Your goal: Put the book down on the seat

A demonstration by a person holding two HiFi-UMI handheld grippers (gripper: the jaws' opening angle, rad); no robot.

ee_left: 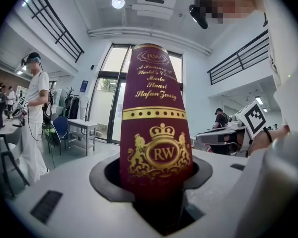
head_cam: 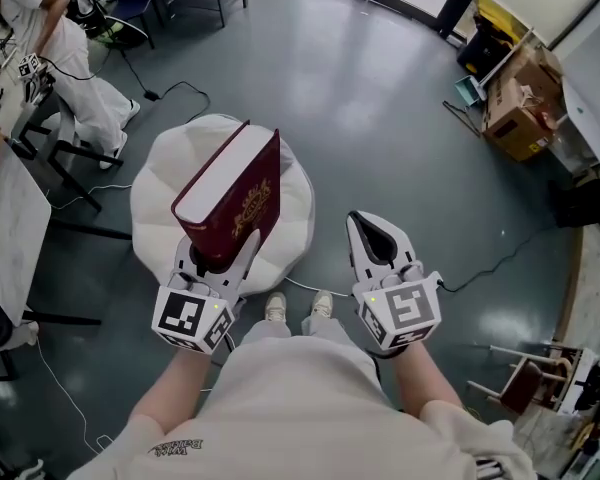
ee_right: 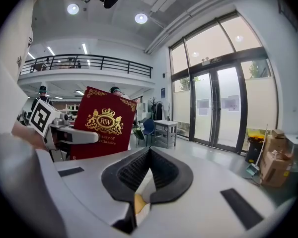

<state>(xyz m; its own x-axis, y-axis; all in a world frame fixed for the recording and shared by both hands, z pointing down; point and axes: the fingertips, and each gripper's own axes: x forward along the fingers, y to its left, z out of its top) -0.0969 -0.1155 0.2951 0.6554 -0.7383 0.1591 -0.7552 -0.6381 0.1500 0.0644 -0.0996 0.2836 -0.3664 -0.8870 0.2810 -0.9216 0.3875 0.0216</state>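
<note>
Maroon book (head_cam: 235, 196), upright above seat (head_cam: 160, 203)

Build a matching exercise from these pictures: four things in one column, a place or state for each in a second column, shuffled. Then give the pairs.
Column one
1. book
2. right gripper
3. white seat
4. cardboard box

Column two
A. at the room's edge, upper right of the head view
B. jaws together, nothing between them
C. clamped at its lower end in the left gripper
D. on the grey floor, just ahead of the person's feet

Pairs: 1-C, 2-B, 3-D, 4-A
</note>
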